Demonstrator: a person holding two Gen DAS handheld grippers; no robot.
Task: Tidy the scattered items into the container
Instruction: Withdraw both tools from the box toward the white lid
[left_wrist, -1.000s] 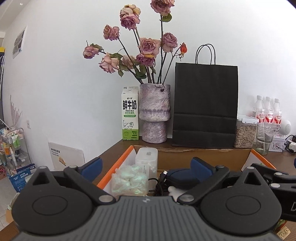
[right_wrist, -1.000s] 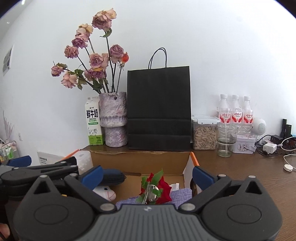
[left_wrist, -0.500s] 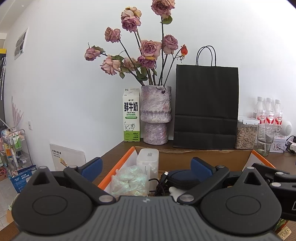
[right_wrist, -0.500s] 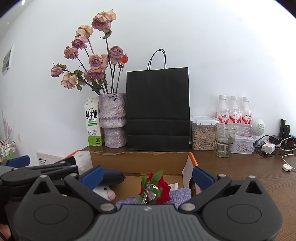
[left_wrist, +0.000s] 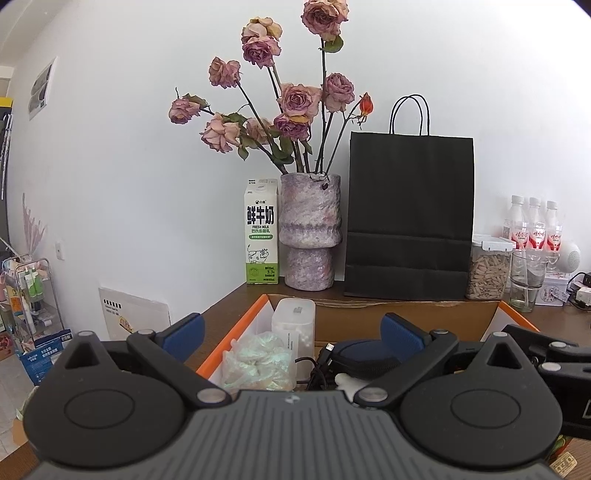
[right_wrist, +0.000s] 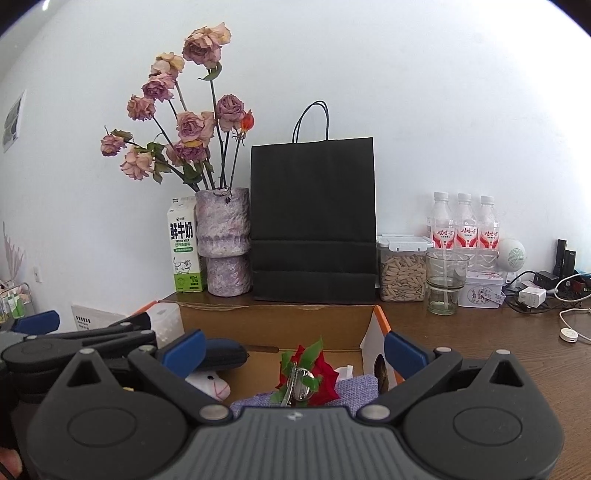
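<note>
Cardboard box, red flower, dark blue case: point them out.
cardboard box (right_wrist: 280, 323): right wrist view, inner face of back wall.
red flower (right_wrist: 325, 380): right wrist view, red petals.
dark blue case (left_wrist: 364, 356): left wrist view, top of its shell.

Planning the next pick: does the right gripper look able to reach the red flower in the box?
Probably yes: the right gripper is open, and the red flower lies uncovered just ahead, between its fingers.

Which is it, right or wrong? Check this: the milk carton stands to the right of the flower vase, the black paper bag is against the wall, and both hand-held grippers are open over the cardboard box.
Wrong in one respect. The milk carton stands to the left of the flower vase, not the right; both wrist views show it. The rest holds: the black paper bag is against the wall, and the left hand-held gripper and right hand-held gripper are open over the cardboard box.
</note>
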